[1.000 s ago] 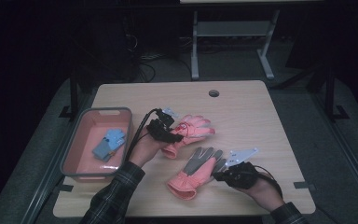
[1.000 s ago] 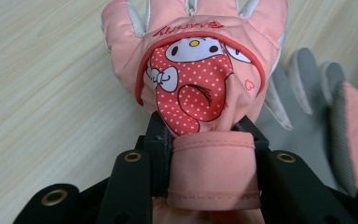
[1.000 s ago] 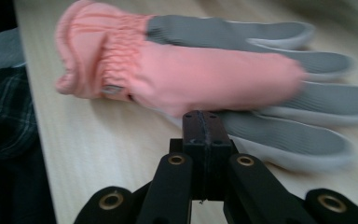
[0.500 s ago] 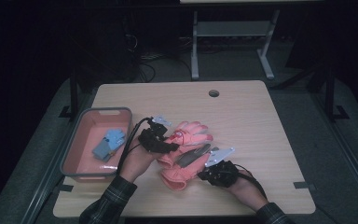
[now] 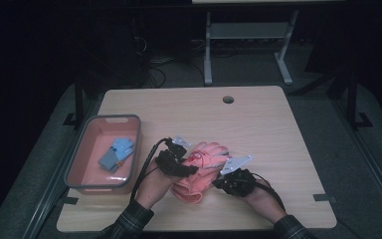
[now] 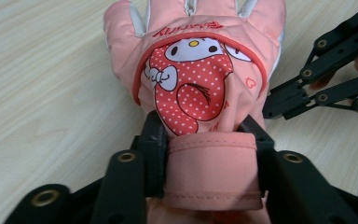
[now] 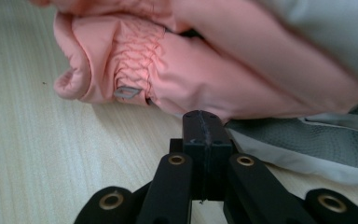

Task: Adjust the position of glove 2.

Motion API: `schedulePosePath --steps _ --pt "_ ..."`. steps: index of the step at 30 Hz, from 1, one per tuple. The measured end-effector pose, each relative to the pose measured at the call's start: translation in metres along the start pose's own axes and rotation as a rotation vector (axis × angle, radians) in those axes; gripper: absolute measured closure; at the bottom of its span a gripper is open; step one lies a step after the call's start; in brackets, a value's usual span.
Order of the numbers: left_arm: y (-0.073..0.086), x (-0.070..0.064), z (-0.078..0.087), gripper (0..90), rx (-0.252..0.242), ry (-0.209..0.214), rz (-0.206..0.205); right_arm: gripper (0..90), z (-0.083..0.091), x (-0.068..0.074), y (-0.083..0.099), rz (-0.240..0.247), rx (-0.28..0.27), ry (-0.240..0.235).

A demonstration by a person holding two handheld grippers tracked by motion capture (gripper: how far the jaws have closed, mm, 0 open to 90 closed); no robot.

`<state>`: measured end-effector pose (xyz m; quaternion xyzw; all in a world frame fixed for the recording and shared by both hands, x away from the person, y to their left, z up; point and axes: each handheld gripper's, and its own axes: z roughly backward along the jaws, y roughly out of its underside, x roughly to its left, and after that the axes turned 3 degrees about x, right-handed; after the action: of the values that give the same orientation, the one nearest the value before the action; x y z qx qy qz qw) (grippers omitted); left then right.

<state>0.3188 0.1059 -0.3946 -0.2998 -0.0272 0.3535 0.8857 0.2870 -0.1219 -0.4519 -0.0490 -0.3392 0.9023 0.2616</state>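
Nearest the table's front edge, two plaid-sleeved forearms come in, each hand holding a black gripper. On the right, the right gripper [image 5: 227,180] rests at the near right edge of the glove pile; in the right gripper view its jaws stand pressed flat together with nothing between them, their tips [image 7: 204,125] just short of a pink cuff, while a grey palm panel lies on the wood to one side. Left of it, the left gripper [image 5: 181,169] lies over the pink glove [image 5: 205,158], and in the left gripper view its jaws are clamped on either side of the folded wrist cuff [image 6: 212,170], bunching the fabric. That glove [image 6: 193,84] lies back-up on the wooden table [image 5: 258,124], showing a red dotted cartoon patch with a white face and bow, its fingers pointing away from the person. A second pink glove [image 5: 191,186] lies partly under it, nearer the person. Farther left, well apart from the gloves, a pink bin [image 5: 79,169] with a grey rim holds a pair of small blue gloves [image 5: 117,152]. Beyond, a round cable hole [image 5: 228,99] sits near the table's far edge.
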Motion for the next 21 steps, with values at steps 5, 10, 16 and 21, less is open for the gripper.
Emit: schedulePosePath --steps 5,10,16,21 --pt "0.0 0.003 0.0 38.2 -0.014 0.036 -0.012 90.0 0.003 -0.002 0.0 -0.01 -0.007 0.006" --pt "0.001 0.005 0.002 33.8 -0.034 0.061 -0.006 90.0 0.01 -0.005 0.001 -0.01 -0.037 0.014" --pt "0.002 0.006 0.002 33.1 -0.032 0.068 -0.011 74.3 0.033 -0.004 -0.009 -0.012 -0.113 0.001" --pt "0.001 0.005 0.003 33.1 -0.026 0.064 -0.016 68.3 0.056 -0.01 -0.024 -0.026 -0.197 0.015"
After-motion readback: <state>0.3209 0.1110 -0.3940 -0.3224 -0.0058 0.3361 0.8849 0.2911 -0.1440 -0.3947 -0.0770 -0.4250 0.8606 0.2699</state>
